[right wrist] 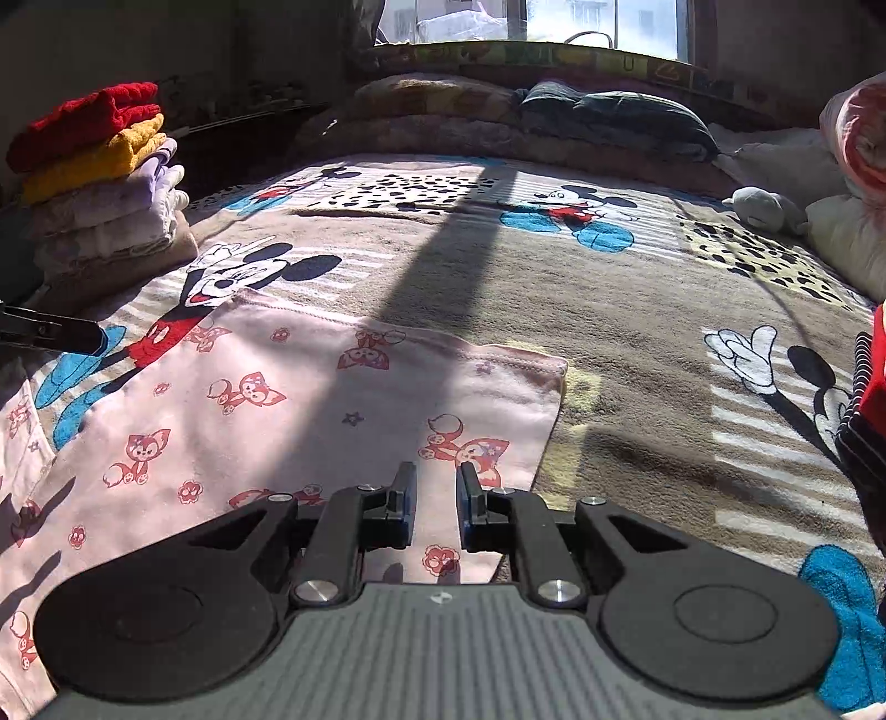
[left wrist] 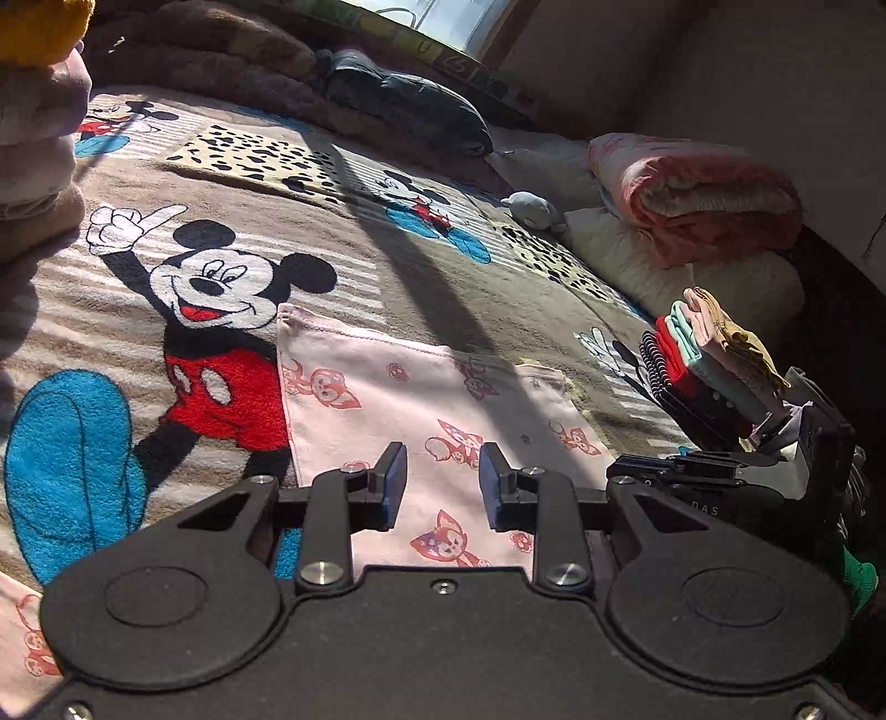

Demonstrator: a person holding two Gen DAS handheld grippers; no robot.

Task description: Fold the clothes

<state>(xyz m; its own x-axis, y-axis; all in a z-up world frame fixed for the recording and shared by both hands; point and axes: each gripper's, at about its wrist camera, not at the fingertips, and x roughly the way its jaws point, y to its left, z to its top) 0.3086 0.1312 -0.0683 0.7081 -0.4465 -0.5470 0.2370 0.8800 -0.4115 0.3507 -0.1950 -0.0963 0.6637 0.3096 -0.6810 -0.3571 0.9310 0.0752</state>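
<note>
Left hand-held gripper [left wrist: 443, 479] jaws parted, empty, right hand-held gripper [right wrist: 436, 498] likewise, side by side

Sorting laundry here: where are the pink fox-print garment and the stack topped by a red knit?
pink fox-print garment [right wrist: 310, 399], right wrist view, its flat middle.
stack of folded clothes [right wrist: 91, 119], right wrist view, red top layer.

Hard sunlight enters from the window [right wrist: 531, 25] at twelve o'clock, blown out to white glare. It lights the blanket [right wrist: 637, 310] brightly, while a broad dark shadow band [right wrist: 443, 266] runs from twelve toward six across it. Corners at ten and two o'clock sink into murk. Fisheye bending curves the edges in both views. Focus is fairly sharp, softening toward the rims.
</note>
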